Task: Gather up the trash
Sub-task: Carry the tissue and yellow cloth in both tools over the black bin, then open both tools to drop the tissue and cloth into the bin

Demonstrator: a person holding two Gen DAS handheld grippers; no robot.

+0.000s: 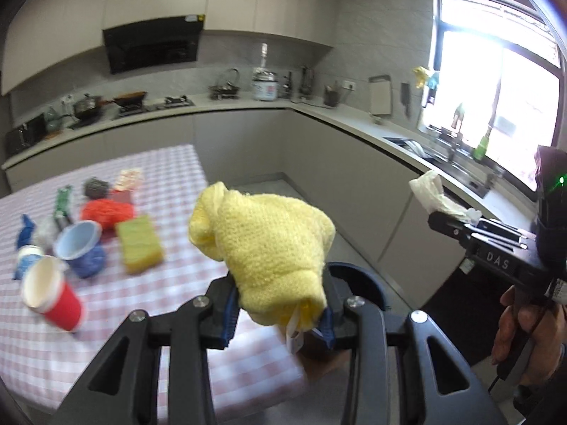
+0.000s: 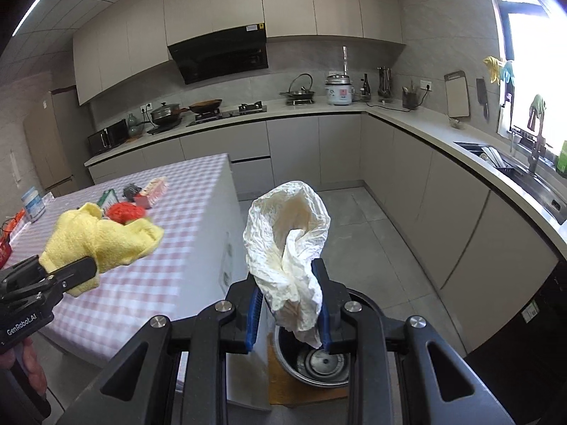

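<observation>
Left wrist view: the left gripper (image 1: pixel 280 313) clamps a fuzzy yellow cloth (image 1: pixel 264 248), bunched and lumpy, above the checked table's (image 1: pixel 177 184) right edge. Right wrist view: the right gripper (image 2: pixel 288 322) pinches a crumpled white paper wad (image 2: pixel 288 248) over what seems a round bin (image 2: pixel 315 361) on the floor

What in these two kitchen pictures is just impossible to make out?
- Bin, right wrist view: contents hidden behind the crumpled paper.
- Bin, left wrist view: mostly hidden behind the yellow cloth.
- Red cup, left wrist view: blurred.
- Window: outdoors washed out by glare.
</observation>
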